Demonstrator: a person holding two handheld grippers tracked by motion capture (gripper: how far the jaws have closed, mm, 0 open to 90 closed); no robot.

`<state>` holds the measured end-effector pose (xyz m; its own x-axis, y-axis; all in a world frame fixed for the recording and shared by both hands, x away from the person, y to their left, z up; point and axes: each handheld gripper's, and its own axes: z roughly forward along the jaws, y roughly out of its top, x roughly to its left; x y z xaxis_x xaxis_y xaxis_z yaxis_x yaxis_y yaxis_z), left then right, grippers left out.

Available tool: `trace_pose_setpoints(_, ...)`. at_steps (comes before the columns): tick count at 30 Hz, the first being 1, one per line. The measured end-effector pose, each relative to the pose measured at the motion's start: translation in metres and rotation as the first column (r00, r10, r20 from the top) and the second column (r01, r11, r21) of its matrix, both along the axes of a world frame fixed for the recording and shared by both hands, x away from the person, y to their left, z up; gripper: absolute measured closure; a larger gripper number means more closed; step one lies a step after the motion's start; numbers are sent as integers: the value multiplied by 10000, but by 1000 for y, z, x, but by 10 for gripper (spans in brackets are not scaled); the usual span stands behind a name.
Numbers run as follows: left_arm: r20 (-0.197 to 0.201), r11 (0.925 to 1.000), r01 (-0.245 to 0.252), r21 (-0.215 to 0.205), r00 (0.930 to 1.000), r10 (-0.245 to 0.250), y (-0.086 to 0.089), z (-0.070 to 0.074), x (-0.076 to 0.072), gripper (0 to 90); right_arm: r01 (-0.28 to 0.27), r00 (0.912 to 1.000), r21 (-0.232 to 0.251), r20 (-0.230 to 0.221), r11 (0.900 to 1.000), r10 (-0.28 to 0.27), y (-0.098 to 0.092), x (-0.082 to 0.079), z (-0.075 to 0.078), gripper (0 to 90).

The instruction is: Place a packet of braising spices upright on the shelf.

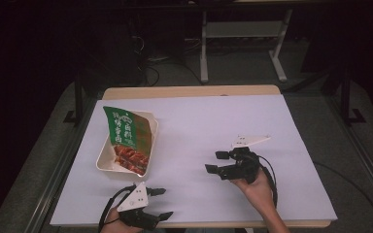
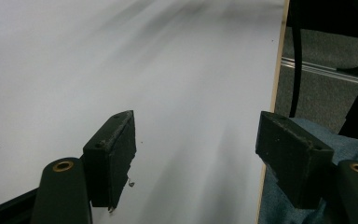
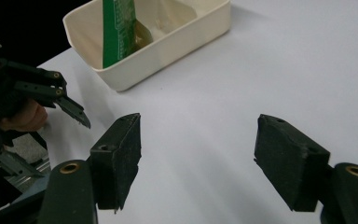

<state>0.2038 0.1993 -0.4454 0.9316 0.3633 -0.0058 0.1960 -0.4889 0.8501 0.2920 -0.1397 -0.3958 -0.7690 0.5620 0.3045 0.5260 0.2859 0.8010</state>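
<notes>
Handling looked easy to judge: one thin green-and-red snack pouch point(image 1: 126, 138) lay slanted in one cream plastic tray point(image 1: 105, 156) at the left of the white table point(image 1: 213, 126), its top edge sticking out over the far rim, and it was probably light, floppy and slick, so that free upper edge seemed the best place to pinch. Both grippers were empty with jaws spread wide: the left gripper point(image 1: 161, 204) rested at the near edge, while the right gripper point(image 1: 215, 161) pointed left towards the tray, well apart from it.
</notes>
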Motion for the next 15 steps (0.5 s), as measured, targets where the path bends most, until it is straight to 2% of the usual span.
trace_pose_setpoints(11,19,10000,-2,58,10000,2,0,0,1,284,277,9996,-77,-47,9996,-278,-18,-8,-9,300)
trace_pose_setpoints(15,30,10000,-31,70,10000,31,0,0,1,284,334,9992,52,-222,9994,-333,-25,-11,-13,293)
